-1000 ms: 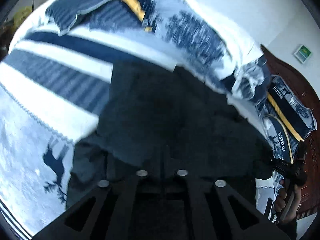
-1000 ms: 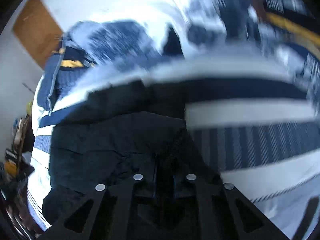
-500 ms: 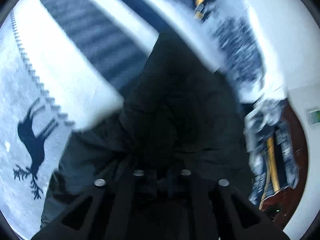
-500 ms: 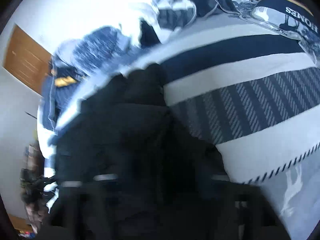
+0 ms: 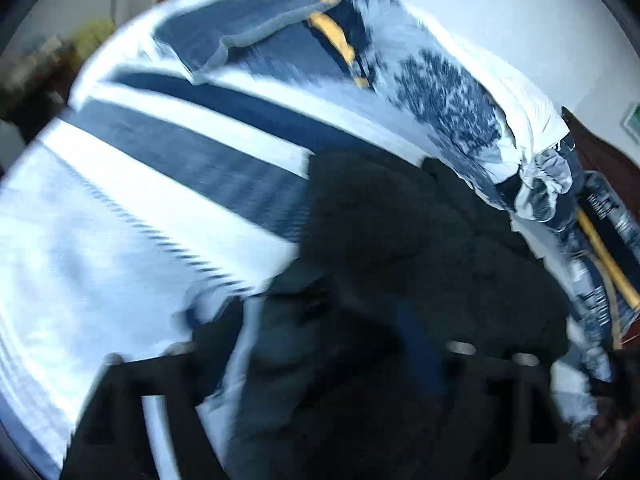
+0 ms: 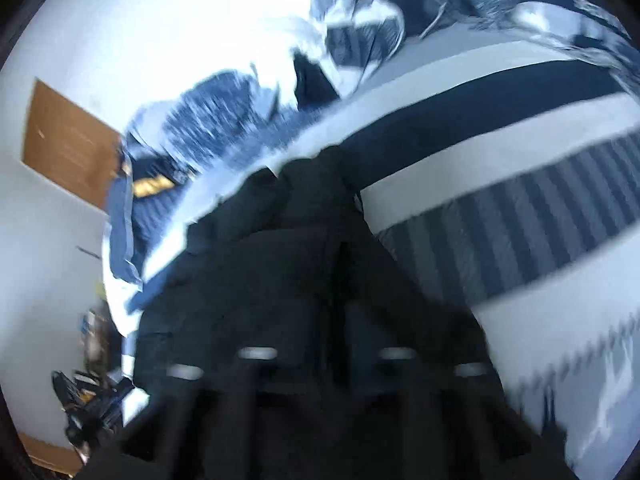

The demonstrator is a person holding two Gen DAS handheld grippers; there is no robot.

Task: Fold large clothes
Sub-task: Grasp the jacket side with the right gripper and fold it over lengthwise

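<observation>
A large black garment [image 5: 400,240] lies in a heap on the striped blue and white bedspread [image 5: 120,260]. In the left wrist view my left gripper [image 5: 320,368] hangs just over its near edge. Its jaws are opening and stand wide apart, with black cloth between the fingers [image 5: 132,408] but no pad pressing on it. In the right wrist view the same garment [image 6: 304,248] fills the middle. My right gripper [image 6: 326,360] sits low over it, its jaws opening too, with loose cloth beneath and between them. Both views are blurred.
A bunched blue and white duvet with a yellow band [image 5: 332,36] lies along the far side of the bed. Patterned pillows [image 5: 608,232] lean on a dark wooden headboard [image 5: 600,152] at the right. A brown door [image 6: 64,140] and floor clutter [image 6: 92,400] stand beyond the bed.
Both grippers were shut on the black garment and have let go, their fingers now spread. The left view has drawn back and up, and the garment has dropped onto the bedspread.
</observation>
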